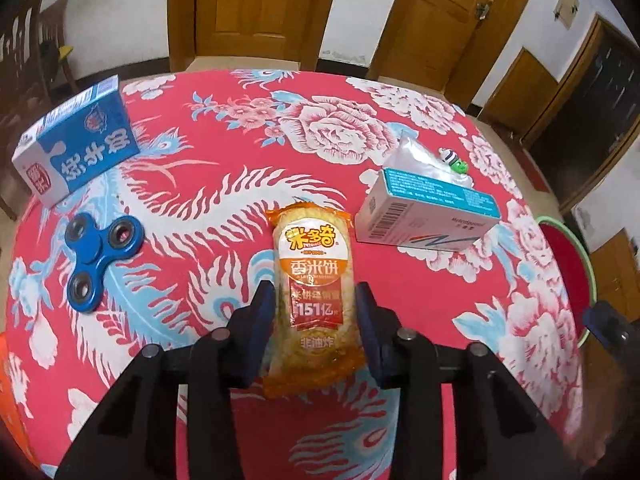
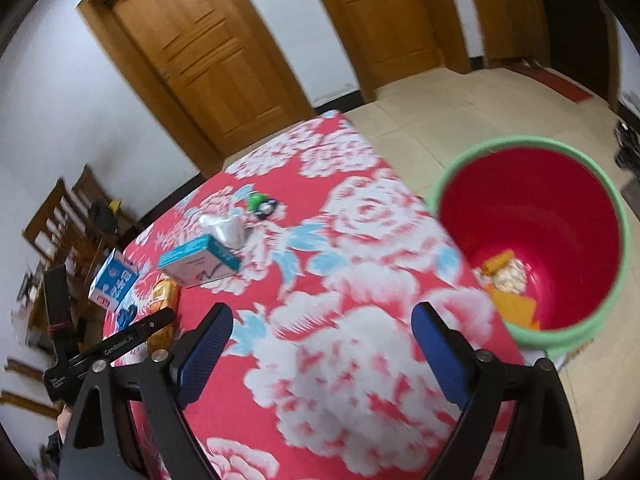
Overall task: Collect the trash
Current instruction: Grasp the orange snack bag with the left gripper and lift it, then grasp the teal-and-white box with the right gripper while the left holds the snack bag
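An orange rice-cracker packet (image 1: 314,296) lies on the red floral tablecloth (image 1: 240,152). My left gripper (image 1: 316,300) has its blue pads on both sides of the packet, touching or nearly touching it. The packet also shows in the right wrist view (image 2: 163,300), with the left gripper's black body beside it. My right gripper (image 2: 322,322) is open and empty above the table's right part. A red bucket with a green rim (image 2: 532,240) stands on the floor right of the table, holding orange wrappers. The bucket's rim shows in the left wrist view (image 1: 576,248).
A blue milk carton (image 1: 76,140), a blue fidget spinner (image 1: 96,256), a white and teal box (image 1: 428,216), a clear plastic bag (image 1: 424,156) and a small green toy (image 1: 454,160) lie on the table. Wooden doors and chairs stand behind.
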Demonstrator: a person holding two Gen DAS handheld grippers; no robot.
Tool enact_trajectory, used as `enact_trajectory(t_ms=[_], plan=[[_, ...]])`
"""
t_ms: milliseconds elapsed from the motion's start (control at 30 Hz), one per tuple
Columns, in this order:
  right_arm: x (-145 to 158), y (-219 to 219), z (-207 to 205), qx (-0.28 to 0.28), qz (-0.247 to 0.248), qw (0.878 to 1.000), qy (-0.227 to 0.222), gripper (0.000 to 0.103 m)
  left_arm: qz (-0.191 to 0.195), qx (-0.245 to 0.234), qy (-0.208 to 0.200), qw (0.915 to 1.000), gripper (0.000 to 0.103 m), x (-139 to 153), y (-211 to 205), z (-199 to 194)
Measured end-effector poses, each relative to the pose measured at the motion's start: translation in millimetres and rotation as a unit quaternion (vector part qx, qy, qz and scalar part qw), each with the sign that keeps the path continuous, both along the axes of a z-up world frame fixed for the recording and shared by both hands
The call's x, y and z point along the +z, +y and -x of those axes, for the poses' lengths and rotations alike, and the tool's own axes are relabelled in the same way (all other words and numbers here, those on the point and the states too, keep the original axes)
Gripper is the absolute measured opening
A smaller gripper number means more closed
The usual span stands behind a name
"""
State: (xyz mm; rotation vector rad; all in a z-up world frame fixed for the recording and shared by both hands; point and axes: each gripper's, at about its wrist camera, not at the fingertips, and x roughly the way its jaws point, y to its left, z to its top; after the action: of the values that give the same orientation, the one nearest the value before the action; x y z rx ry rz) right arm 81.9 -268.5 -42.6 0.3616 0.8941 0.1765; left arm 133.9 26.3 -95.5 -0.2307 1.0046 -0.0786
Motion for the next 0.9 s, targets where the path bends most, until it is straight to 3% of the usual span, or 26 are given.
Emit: enact_trajectory(t_ms=[400, 667, 767, 833, 900], plan=[[-5.0, 77.7, -65.1, 0.113, 0.016, 0.993, -0.007, 0.096, 0.010, 0.045, -0.021, 0.9987, 0.041, 16.2, 36.5, 30.0], [-12.8, 116.5, -95.9, 0.168, 0.076, 0.983, -0.020, 0.096, 0.018, 0.066, -0.028, 0.9973, 0.041, 21.7, 55.2, 43.1], [-15.3, 123.4, -101.0, 0.185, 0.076, 0.980, -0.019, 0.096, 0.018, 0.070, -0.030, 0.9970, 0.041, 22.8, 59.0, 46.5], [-15.3, 127.7, -100.8, 0.197, 0.072, 0.978, -0.020, 0.091, 0.018, 0.072, -0.030, 0.9968, 0.041, 22.6, 61.0, 47.7], [-15.5, 132.7, -99.2, 0.206, 0.073, 0.976, -0.019, 0.078, 0.019, 0.073, -0.029, 0.9967, 0.041, 22.7, 62.3, 48.5]])
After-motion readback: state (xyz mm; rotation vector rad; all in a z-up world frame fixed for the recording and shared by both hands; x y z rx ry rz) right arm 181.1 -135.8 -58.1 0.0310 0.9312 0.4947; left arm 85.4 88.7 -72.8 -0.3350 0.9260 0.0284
